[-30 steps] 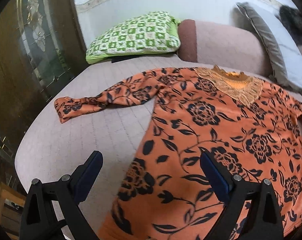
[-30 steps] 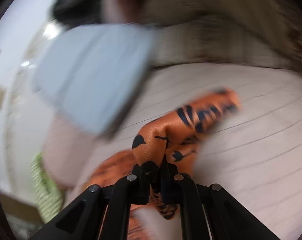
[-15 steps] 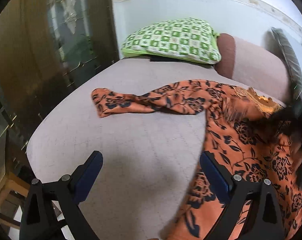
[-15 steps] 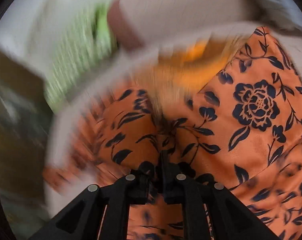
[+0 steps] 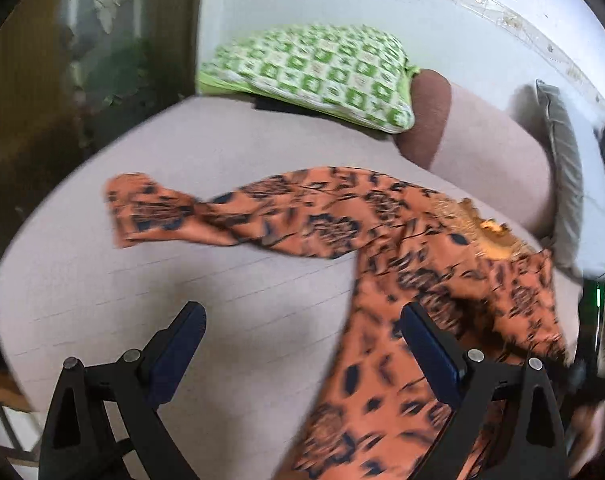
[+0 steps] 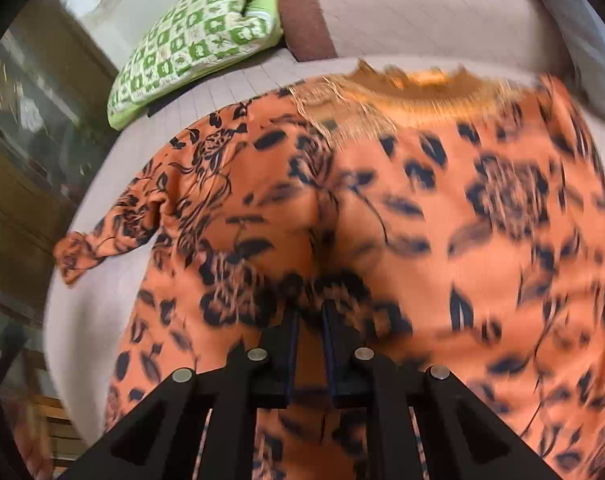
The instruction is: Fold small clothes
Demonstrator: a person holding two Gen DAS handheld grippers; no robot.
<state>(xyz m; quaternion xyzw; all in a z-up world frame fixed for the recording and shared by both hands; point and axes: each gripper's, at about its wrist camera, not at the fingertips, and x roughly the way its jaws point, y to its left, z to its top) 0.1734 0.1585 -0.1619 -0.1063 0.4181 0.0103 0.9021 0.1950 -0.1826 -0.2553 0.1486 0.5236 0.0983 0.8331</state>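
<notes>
My left gripper [image 5: 302, 340] is spread wide over the bed [image 5: 222, 300]; my right gripper [image 6: 310, 316], jaws just easing apart, has the blouse [image 6: 442, 220] fabric between them, collar at twelve o'clock.

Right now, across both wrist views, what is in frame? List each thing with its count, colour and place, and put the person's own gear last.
blouse: one, orange with dark floral print and a gold fringed neckline, spread on the bed; one sleeve stretches out to the left.
bed: one, pale pinkish quilted cover, under the blouse.
checked pillow: one, green and white, at the head of the bed.
bolster: one, pink with a brown end, beside the checked pillow.
grey cushion: one, at the right edge.
glass-panelled door: one, dark wood, left of the bed.
left claw: black with blue pads, open, nothing between the pads.
right claw: black, jaws nearly together over the blouse, just eased apart; grip unclear.
</notes>
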